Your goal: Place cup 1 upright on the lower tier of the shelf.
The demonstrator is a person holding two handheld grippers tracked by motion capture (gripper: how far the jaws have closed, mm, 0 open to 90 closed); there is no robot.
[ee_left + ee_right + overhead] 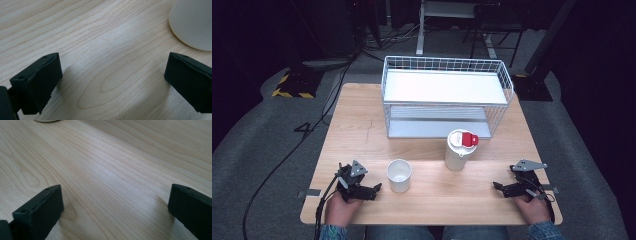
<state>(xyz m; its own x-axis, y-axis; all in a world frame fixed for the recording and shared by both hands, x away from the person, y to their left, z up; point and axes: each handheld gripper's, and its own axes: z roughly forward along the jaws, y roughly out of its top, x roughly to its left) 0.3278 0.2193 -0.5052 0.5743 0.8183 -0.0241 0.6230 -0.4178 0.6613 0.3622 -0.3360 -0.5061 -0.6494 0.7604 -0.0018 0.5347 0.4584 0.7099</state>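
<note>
A white open cup [399,175] stands on the wooden table [362,130] near its front. To its right is a taller white container [459,149] with a red flip lid. My left gripper [374,189] rests low at the front left, just left of the cup, jaws wide apart over bare wood. In the left gripper view the cup [193,23] shows at the top right, beyond the open gripper [112,80]. My right gripper [498,187] lies at the front right, open. In the right gripper view nothing sits in the open gripper [115,207].
A white wire basket rack [447,95] with two shelves stands at the back of the table. Cables trail from the left gripper over the grey carpet. Dark chair and desk legs stand beyond the table.
</note>
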